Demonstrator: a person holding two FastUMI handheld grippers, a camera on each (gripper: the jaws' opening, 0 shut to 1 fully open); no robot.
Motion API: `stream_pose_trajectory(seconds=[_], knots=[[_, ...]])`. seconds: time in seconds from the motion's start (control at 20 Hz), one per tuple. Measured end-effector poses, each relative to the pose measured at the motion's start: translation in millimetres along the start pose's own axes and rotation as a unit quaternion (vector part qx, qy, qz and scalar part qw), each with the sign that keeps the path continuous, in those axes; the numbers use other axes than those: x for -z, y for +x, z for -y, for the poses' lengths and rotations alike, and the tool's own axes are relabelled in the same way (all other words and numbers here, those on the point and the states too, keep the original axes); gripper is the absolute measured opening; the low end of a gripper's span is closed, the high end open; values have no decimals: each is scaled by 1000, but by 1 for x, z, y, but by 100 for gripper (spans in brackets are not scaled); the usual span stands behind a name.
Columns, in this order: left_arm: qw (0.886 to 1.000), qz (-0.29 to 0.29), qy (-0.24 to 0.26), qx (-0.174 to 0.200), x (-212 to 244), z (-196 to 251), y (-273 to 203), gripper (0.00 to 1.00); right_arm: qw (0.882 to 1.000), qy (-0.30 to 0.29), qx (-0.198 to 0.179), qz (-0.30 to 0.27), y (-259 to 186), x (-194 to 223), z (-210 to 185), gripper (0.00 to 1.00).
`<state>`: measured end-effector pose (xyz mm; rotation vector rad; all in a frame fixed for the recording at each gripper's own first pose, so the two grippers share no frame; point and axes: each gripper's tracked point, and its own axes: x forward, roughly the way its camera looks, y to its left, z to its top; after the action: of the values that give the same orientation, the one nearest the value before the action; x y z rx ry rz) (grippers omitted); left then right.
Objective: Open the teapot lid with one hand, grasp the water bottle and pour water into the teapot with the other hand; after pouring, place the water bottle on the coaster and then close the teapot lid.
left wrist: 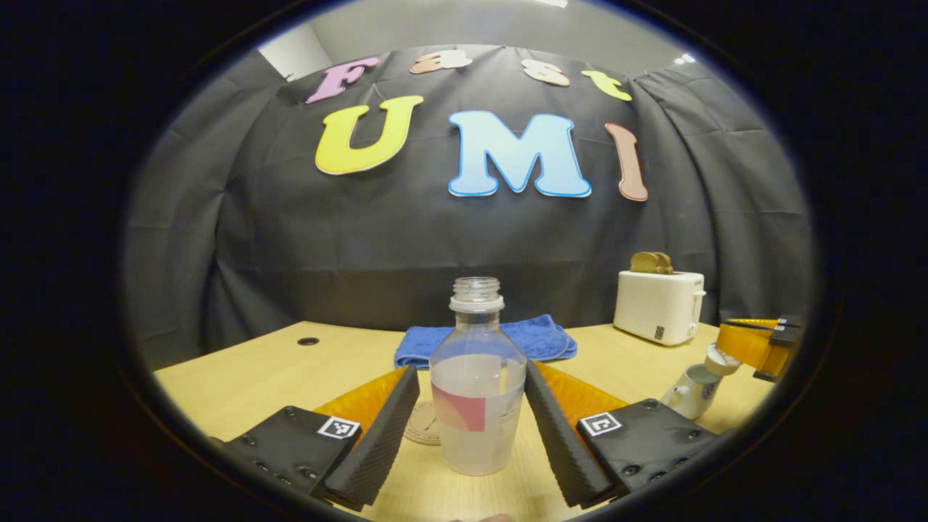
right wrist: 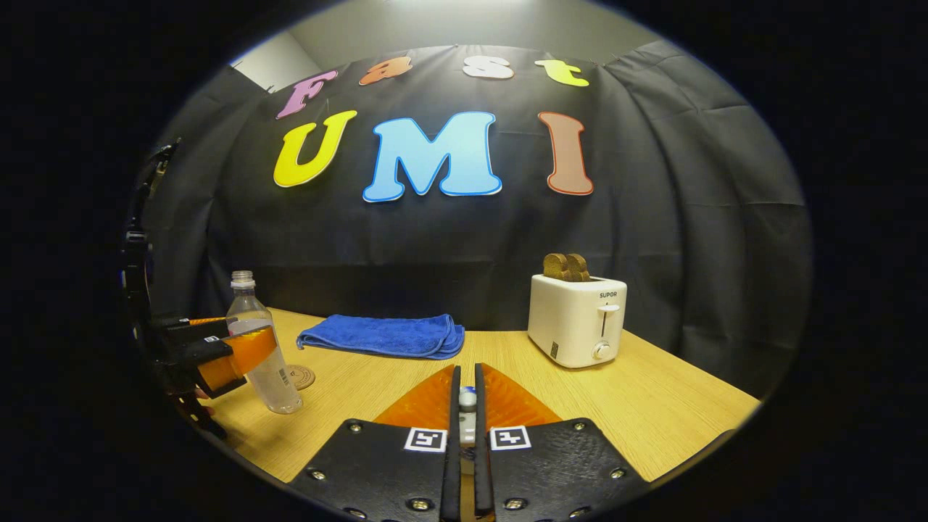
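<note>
- The left gripper (left wrist: pixel 473 428) is wide open around the clear plastic water bottle (left wrist: pixel 478 395), not squeezing it
- The right gripper (right wrist: pixel 467 413) is pinched, maybe on the white teapot's (left wrist: pixel 692 391) lid knob
- Next: squeeze the bottle, lift, pour

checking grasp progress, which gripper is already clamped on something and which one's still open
The right gripper is clamped, fingers pinching the teapot lid. The left gripper is open, straddling the water bottle.
</note>
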<state>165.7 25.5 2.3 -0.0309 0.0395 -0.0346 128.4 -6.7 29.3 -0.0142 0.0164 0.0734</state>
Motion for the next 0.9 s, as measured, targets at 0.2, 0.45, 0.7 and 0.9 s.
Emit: stream_pose_trajectory(seconds=[0.2,0.45,0.7,0.9], knots=[[1000,-14,-2,0,15,0,11,100,1000,1,-5,-3,-1,1,-3,7],[1000,-15,-3,11,15,3,12,88,1000,-6,-11,5,-18,-8,-7,7],[1000,-22,-2,11,15,3,5,87,999,12,-28,11,-65,-17,-11,7],[1000,-12,22,17,2,12,-6,86,999,-3,-35,16,-113,-15,-15,7]])
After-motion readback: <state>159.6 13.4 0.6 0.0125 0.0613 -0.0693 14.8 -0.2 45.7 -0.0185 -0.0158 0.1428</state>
